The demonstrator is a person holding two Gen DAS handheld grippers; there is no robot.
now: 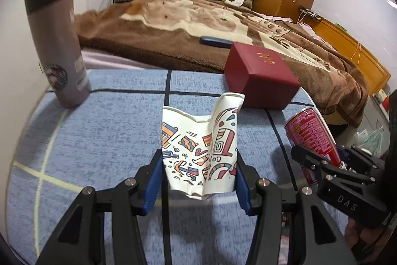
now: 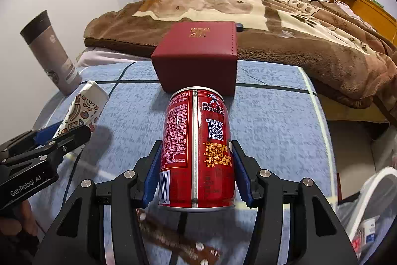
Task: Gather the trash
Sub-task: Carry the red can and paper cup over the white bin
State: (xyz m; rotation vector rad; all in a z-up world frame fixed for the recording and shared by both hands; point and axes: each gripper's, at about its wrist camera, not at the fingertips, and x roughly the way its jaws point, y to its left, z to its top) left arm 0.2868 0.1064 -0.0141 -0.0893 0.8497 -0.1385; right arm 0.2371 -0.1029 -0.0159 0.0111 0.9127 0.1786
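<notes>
A crushed paper cup [image 1: 198,150] with a coloured doodle print is pinched between the blue pads of my left gripper [image 1: 198,165], lifted off the blue tablecloth [image 1: 104,135]. My right gripper [image 2: 196,165] is shut on a red drink can [image 2: 196,148], held above the cloth. From the left wrist view the can [image 1: 310,138] and the right gripper [image 1: 320,163] show at the right. The right wrist view has the cup [image 2: 84,111] and the left gripper [image 2: 59,138] at its left. A brown wrapper [image 2: 178,242] lies on the cloth under the can.
A grey travel tumbler [image 1: 57,46] stands at the table's far left. A dark red box [image 1: 260,76] sits at the far edge, with a bed and brown blanket [image 1: 188,24] behind. A white-rimmed bin with a plastic bag [image 2: 372,210] stands low at the right of the table.
</notes>
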